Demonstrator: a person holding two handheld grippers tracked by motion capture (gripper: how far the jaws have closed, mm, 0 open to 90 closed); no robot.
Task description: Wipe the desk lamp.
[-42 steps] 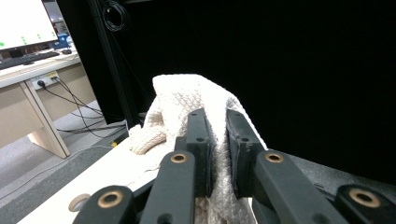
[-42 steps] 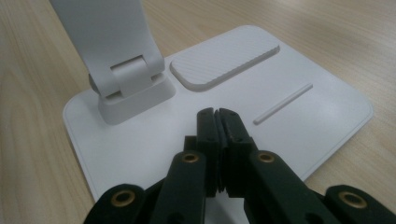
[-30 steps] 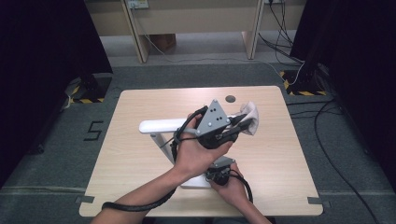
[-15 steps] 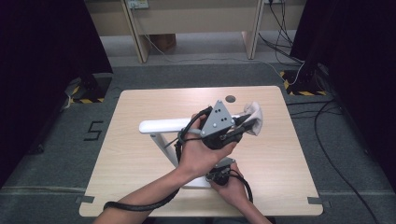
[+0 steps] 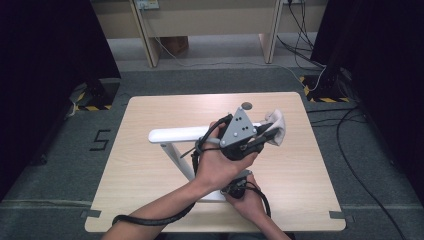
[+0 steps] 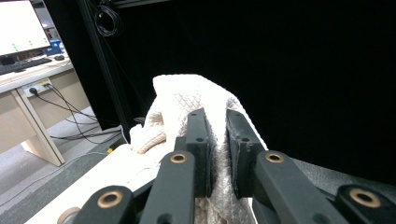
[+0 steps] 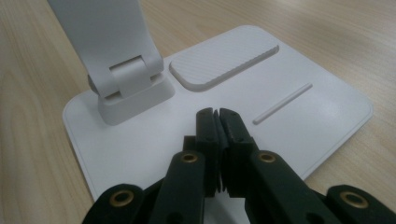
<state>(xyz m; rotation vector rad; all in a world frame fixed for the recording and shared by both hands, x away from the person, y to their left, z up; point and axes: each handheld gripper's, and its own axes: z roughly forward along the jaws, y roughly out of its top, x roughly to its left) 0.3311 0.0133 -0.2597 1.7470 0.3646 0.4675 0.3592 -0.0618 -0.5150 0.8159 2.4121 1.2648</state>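
cloth point(image 6: 187, 100): one, pinched by left fingers point(image 6: 200, 135) | lamp point(image 7: 289, 112): one, right fingers point(image 7: 208, 126) pressed together

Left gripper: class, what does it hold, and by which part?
The left gripper pinches a white waffle-textured cloth by a fold near its top. The right gripper rests shut on the white lamp base.

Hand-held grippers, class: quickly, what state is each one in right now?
Left hand-held gripper: closed on the white cloth.
Right hand-held gripper: closed, holding nothing, tips pressed down on the lamp base.
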